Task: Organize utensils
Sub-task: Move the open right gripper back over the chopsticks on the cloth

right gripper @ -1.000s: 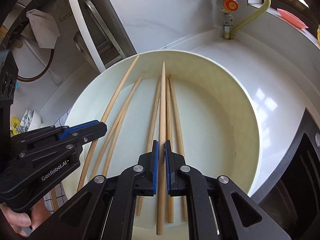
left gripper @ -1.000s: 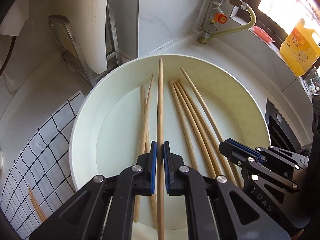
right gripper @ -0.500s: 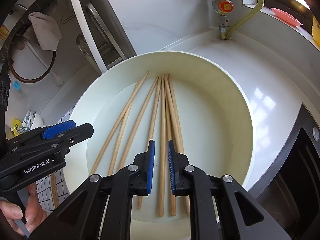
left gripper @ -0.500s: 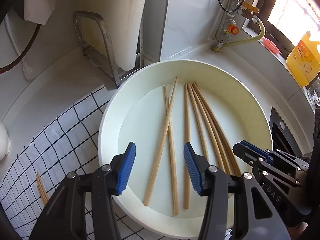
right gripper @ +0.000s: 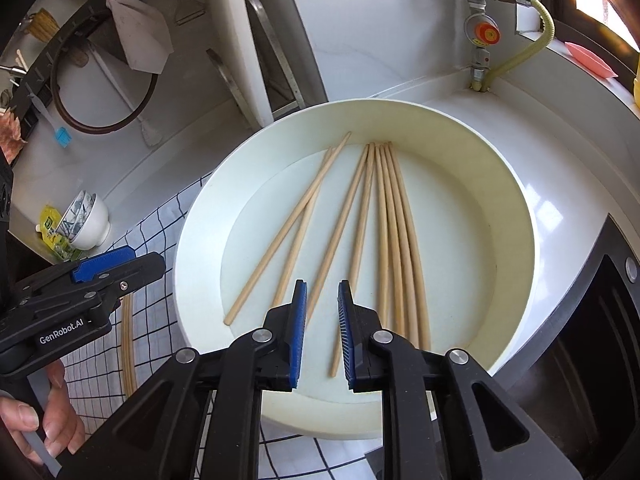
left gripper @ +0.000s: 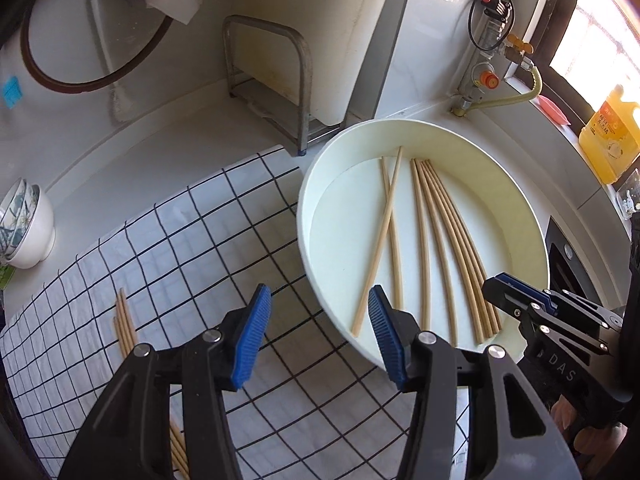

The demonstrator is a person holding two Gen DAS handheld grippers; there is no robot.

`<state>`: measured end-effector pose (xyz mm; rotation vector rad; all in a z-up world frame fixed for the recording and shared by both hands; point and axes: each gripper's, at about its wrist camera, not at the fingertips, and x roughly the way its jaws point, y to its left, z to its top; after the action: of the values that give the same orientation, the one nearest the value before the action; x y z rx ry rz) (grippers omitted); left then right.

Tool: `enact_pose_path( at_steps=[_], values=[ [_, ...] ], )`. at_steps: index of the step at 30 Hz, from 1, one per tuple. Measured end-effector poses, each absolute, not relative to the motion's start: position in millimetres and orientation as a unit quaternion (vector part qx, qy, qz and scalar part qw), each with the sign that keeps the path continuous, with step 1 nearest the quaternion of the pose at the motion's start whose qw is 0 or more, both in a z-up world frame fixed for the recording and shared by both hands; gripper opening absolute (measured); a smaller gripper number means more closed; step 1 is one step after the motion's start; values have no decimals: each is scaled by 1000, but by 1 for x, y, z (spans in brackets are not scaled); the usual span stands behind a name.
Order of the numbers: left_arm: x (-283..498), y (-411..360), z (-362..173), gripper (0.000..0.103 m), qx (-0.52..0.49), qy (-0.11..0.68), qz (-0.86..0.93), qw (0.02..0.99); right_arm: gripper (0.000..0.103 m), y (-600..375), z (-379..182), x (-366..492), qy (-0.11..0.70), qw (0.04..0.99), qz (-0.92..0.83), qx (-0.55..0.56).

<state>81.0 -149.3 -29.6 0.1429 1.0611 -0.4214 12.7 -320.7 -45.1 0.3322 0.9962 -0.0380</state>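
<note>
Right wrist view: both your right tool (right gripper: 322,332) and left tool (left gripper: 316,336) gape empty; the light, stiff chopsticks (right gripper: 394,236) roll, so pinch mid-shaft at twelve o'clock.

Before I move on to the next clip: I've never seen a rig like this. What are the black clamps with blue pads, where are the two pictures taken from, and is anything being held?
No robot here: a person holds a two-finger tool in each hand, with a camera on each looking along its fingers. One picture looks out from the left gripper, the other from the right gripper. Each also catches the other tool at its edge. Both have just been opening and hold nothing. Eight chopsticks lie in a white basin on the counter. More chopsticks lie on a checked cloth beside it, with stacked bowls further off.
</note>
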Motion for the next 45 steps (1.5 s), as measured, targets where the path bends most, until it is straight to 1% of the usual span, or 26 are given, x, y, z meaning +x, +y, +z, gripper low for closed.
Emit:
enact_pose_path(
  at_steps=[11,16,21,26,30,35,45],
  values=[
    [65,-69,-29,54,41,504,-149,850,18,-252,-37,17,479,868,35,124],
    [60,-34,-33,57,25,506,-124,853,22,-216,-35,22,481,868,67,103],
    [54,4,-44,57,6,515,-96,852,25,-181,-38,22,488,864,95,79],
    [49,42,-59,60,-18,529,-66,846,26,-149,-47,24,503,854,115,64],
    [44,65,-69,61,-23,536,-44,843,30,-123,-58,26,510,848,135,52],
    [38,93,-82,63,-42,543,-24,838,32,-97,-80,27,524,837,154,37],
    [25,110,-106,63,-35,550,-13,834,34,-64,-116,28,551,818,163,25]
  ],
)
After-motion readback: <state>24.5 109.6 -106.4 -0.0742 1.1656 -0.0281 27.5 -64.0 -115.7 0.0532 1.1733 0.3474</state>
